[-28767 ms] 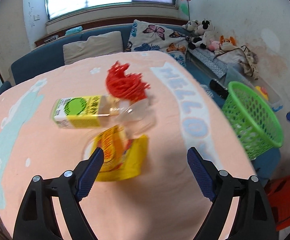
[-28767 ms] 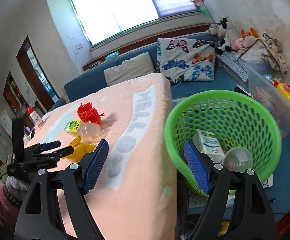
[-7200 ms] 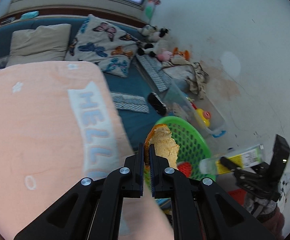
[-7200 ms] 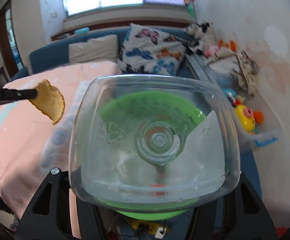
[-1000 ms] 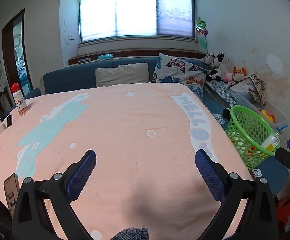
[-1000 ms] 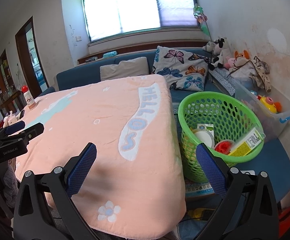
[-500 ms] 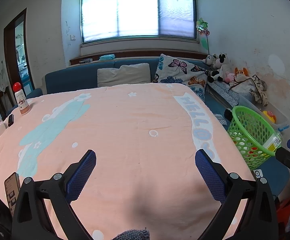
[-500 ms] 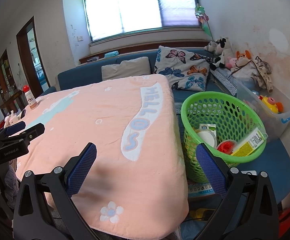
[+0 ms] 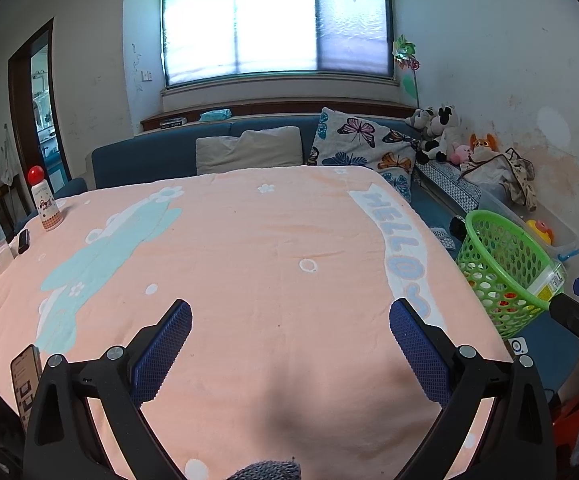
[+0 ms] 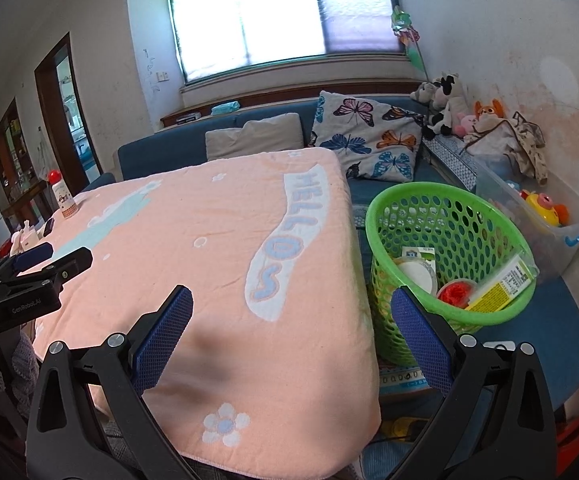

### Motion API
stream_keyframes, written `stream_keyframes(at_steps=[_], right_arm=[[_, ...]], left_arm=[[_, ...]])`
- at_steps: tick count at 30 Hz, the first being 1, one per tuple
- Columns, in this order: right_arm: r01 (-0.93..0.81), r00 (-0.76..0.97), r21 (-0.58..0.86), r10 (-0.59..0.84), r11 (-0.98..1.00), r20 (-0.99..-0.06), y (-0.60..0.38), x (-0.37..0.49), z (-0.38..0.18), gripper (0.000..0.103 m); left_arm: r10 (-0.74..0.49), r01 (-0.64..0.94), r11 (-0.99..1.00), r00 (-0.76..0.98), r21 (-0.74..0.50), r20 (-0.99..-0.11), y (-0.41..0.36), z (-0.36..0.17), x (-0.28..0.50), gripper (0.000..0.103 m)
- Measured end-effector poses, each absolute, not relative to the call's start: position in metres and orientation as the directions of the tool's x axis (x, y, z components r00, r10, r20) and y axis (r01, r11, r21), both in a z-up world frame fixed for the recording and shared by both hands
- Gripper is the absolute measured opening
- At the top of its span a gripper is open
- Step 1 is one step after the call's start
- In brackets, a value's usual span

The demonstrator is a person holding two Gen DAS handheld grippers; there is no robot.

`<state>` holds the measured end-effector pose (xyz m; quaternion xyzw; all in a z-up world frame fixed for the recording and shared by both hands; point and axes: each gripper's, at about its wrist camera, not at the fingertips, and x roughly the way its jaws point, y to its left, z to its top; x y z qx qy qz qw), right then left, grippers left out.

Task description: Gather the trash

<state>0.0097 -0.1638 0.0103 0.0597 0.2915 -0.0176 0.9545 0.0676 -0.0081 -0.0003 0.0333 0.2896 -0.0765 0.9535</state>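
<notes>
Basket [image 10: 447, 216] w/ trash beside table [image 10: 217, 216]; phone [image 9: 26, 376] at edge.

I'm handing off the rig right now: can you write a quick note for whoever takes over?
Left gripper: open, empty, above the pink blanket.
Right gripper: open, empty, near the blanket's edge beside the green basket.
In the basket: yellow-labelled bottle, red scrap, white carton, round lid.
Done: no trash visible on the blanket.
Left: probably nothing; the red-capped bottle and phone look like belongings.
</notes>
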Motion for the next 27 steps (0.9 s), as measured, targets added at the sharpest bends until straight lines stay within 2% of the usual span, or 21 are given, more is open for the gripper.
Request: stream_keyframes(at_steps=[27], right_arm=[[0.021,0.822,0.098,0.039,0.995,-0.568,-0.153,0.018,0.002,0.099]], left_arm=[[-0.111,0.151,0.988,0.816,0.025,-0.567,-0.001,-0.005,0.071,0.096]])
